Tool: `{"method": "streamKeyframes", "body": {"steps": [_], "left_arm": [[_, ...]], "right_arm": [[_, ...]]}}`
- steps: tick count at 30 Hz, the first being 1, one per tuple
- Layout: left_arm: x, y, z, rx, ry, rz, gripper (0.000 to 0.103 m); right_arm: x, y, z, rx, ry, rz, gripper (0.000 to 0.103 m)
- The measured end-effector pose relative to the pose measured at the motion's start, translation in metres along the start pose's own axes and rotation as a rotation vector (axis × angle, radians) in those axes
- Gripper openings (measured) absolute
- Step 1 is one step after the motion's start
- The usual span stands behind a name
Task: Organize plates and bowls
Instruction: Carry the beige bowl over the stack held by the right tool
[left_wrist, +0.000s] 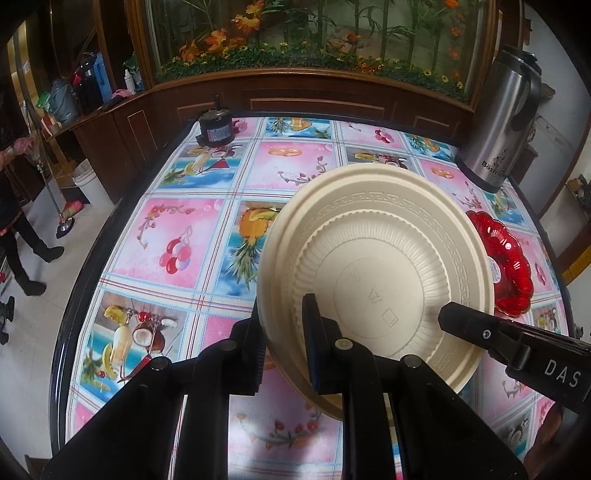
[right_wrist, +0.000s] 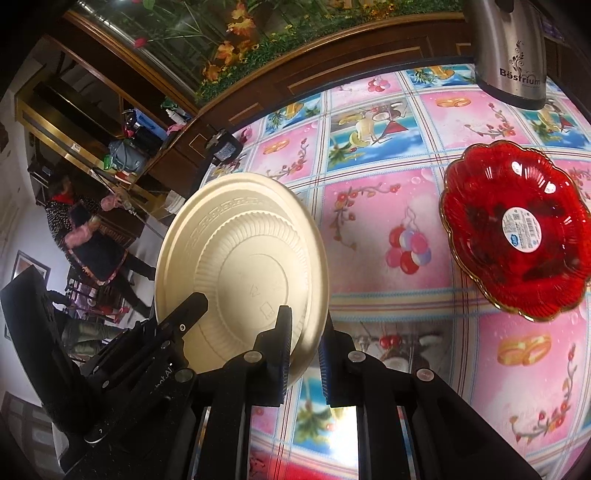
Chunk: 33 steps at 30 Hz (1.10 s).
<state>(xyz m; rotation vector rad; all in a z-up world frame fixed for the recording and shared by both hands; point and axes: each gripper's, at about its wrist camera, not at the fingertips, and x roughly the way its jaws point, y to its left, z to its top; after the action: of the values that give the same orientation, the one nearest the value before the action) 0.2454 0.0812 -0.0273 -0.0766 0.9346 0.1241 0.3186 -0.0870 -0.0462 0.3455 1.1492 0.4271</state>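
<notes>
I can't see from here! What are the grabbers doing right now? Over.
Left gripper and right gripper both clamp the rim of the cream ribbed plastic plate, held tilted above the table. Red scalloped glass dish lies beside it. Nothing blocking.

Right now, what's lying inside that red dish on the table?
The red dish holds only a round white printed label at its middle; the dark patches look like the patterned tablecloth showing through the glass. In the left view, the cream plate hides most of the dish.
</notes>
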Motion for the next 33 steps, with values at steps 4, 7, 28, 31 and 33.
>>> {"method": "streamKeyframes", "body": {"steps": [4, 7, 28, 31, 33], "left_arm": [[-0.012, 0.000, -0.005, 0.001, -0.009, -0.001, 0.016], [-0.022, 0.000, -0.009, 0.000, -0.017, -0.004, 0.016], [-0.082, -0.006, -0.049, 0.008, -0.064, -0.015, 0.016], [-0.091, -0.007, -0.056, 0.006, -0.066, -0.017, 0.016], [-0.098, -0.007, -0.060, 0.006, -0.076, -0.015, 0.016]], "right_arm": [[-0.009, 0.003, -0.008, -0.007, -0.007, 0.006, 0.013], [-0.017, 0.005, -0.014, -0.010, -0.015, 0.010, 0.013], [-0.076, 0.016, -0.065, -0.057, -0.072, 0.030, 0.013], [-0.084, 0.016, -0.073, -0.061, -0.075, 0.034, 0.013], [-0.090, 0.017, -0.079, -0.068, -0.081, 0.038, 0.013]]}}
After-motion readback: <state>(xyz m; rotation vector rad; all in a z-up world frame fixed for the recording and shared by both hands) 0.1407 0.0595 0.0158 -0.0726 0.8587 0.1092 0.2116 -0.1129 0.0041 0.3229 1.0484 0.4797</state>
